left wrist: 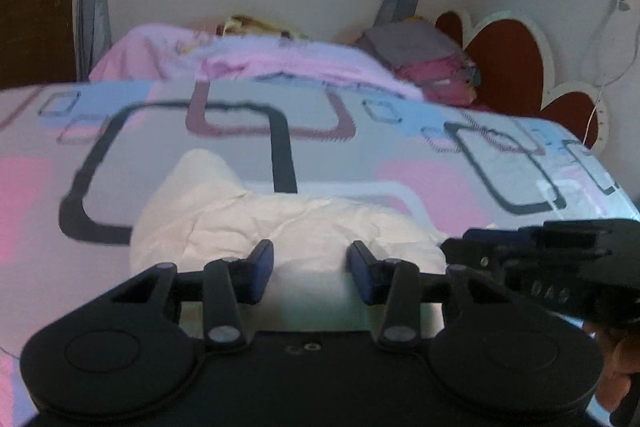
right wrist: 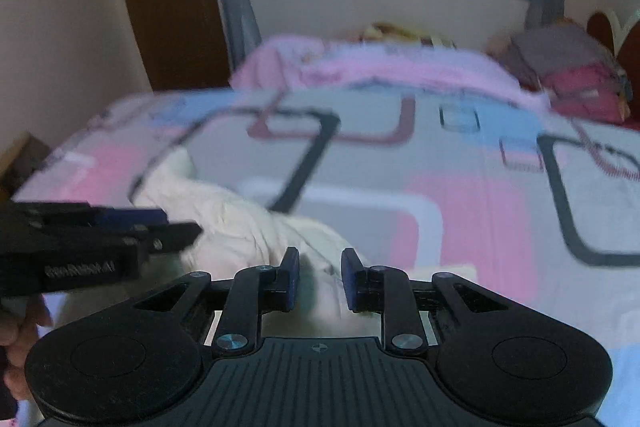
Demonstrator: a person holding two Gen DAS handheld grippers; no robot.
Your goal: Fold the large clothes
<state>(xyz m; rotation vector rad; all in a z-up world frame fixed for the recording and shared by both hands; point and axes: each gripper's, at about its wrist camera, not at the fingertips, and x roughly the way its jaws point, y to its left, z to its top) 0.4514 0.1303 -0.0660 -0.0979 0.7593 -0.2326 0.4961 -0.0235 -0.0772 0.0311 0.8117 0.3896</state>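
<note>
Both grippers' jaws clamp the cream garment (left wrist: 288, 227); the side lettering is too blurred to read.

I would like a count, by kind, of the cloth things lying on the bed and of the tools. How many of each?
Cream garment, crumpled on the bed's patterned sheet: 1
Pink blanket: 1
Folded cloth stack, grey over pink: 1
Tools: 2, left tool and right tool, cream cloth between the fingers of each
Total: 5
</note>
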